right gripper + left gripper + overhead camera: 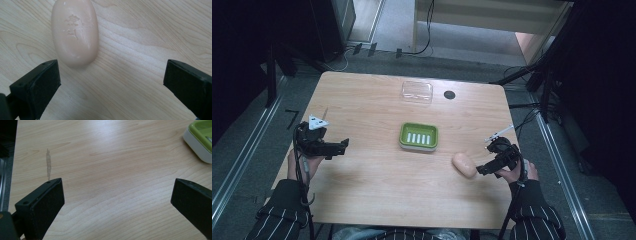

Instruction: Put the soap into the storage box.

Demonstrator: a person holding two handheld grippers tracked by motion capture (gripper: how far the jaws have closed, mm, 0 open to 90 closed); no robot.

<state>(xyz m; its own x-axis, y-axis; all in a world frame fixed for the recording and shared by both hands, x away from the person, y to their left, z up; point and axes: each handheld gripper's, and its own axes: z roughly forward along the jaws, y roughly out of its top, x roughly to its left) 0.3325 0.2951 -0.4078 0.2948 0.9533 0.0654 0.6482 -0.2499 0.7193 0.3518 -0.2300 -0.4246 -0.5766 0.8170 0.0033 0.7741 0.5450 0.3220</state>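
The right gripper [484, 167] is held low over the table [377, 185] at about four o'clock from the table's middle, and its two black jaws stand wide apart with nothing between them. In the right gripper view the same gripper [111, 82] looks down at bare wood, and the soap bar [74, 31] lies flat just ahead of the jaws, toward eleven o'clock, near the left jaw but not touching it. The soap bar is a pale pink oval with a stamped mark on its top face. In the high view the soap bar [464, 164] lies just beside the right gripper, at its nine o'clock side, and it rests on the table by itself. The left gripper [343, 145] is at about nine o'clock from the table's middle, well apart from the soap bar, and its jaws are also spread wide and hold nothing. In the left gripper view this gripper [117, 195] has only wood between the jaws, and a corner of the green soap dish [200, 141] shows at two o'clock. The green soap dish [418, 136] sits near the middle of the table, at about ten o'clock from the soap bar, with white ridges inside it. A clear plastic lid [417, 91] lies farther away at twelve o'clock from the dish, and a small black round hole [449, 94] is just beside it at three o'clock.
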